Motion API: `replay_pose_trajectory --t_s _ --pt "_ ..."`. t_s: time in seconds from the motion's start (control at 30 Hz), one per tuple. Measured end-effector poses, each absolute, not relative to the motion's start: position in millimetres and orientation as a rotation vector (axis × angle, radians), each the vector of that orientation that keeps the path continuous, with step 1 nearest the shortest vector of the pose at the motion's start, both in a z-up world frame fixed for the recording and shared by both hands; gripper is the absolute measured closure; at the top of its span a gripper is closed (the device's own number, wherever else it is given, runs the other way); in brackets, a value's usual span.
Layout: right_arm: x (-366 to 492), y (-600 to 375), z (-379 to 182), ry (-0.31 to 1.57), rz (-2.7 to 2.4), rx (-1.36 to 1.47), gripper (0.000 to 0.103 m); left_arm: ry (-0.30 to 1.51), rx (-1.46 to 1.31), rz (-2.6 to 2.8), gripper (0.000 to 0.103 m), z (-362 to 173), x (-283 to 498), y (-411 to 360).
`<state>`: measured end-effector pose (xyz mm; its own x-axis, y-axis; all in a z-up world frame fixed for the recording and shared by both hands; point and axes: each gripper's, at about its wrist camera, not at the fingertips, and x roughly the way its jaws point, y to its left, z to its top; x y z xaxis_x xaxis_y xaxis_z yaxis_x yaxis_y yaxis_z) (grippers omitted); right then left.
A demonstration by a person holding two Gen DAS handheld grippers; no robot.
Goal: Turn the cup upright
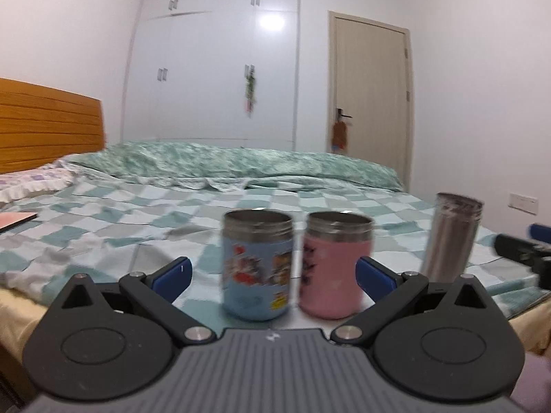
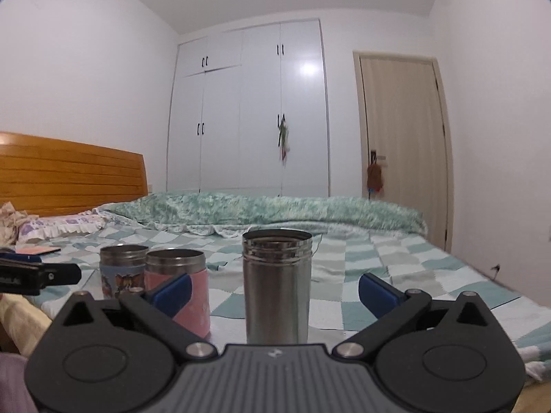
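Three cups stand upright, mouths up, on the checked bed cover. The blue cartoon cup [image 1: 257, 265] and the pink cup [image 1: 335, 264] stand side by side between the wide-open blue fingers of my left gripper [image 1: 273, 275], which touches neither. The plain steel cup [image 1: 451, 237] stands further right. In the right wrist view the steel cup [image 2: 277, 285] stands between the open fingers of my right gripper [image 2: 275, 292], untouched; the pink cup [image 2: 186, 289] and the blue cup [image 2: 120, 270] are at the left. Both grippers are empty.
The bed [image 2: 396, 268] has a green quilt [image 1: 224, 161] across the far side, a wooden headboard [image 1: 48, 124] and a pillow [image 2: 62, 225] at the left. A pink flat object [image 1: 15, 220] lies at the left. A wardrobe and a door stand behind.
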<state>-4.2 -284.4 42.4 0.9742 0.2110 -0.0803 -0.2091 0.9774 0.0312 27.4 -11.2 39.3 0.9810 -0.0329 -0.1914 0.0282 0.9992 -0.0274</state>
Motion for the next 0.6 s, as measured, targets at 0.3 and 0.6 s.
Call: replay_pose_trajectory --t_s 0.3,0.6 --pt "-22 -271 16 0.075 0.152 -0.016 0.0 0.12 -0.046 0.009 0.0 12 13 7" --pt "-21 -271 11 0.057 0.136 -0.001 0.0 0.087 0.01 -0.006 0.0 4 6 -1"
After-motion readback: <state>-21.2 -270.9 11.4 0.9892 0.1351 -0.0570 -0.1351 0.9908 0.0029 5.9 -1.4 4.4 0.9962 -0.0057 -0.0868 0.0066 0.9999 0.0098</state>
